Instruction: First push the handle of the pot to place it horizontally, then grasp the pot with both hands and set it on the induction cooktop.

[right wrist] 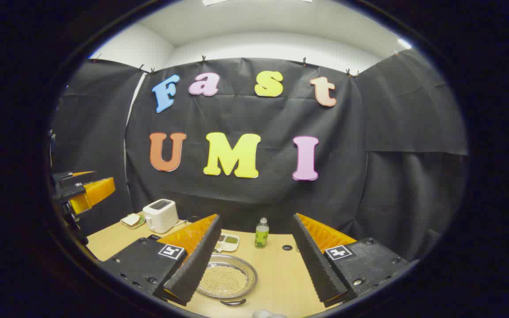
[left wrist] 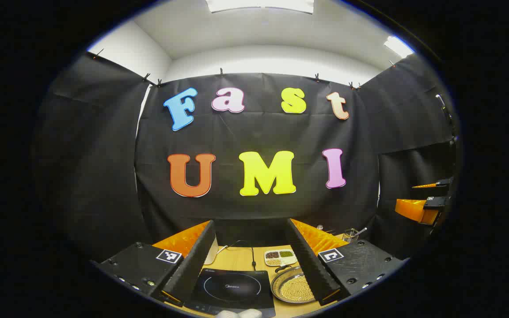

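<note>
Black-orange hand-held gripper (left wrist: 252,265), tag-marked

The left gripper's finger hides part of the pot (left wrist: 293,287); the induction cooktop (left wrist: 232,289) is cut off below.

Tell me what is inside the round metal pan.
The pan holds a layer of small pale yellow beads or beans, spread across its middle. Its left edge is hidden behind the right gripper, whose jaws stand open.

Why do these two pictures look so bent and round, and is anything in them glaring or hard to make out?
Fisheye lenses bow straight lines in both. Left gripper view: ceiling lights burn out white, the induction cooktop shows a faint sheen, and the pan is sharp. Right gripper view: lighting is even, the toaster and bottle are crisp, and the far-left gripper is squashed by the edge.
</note>
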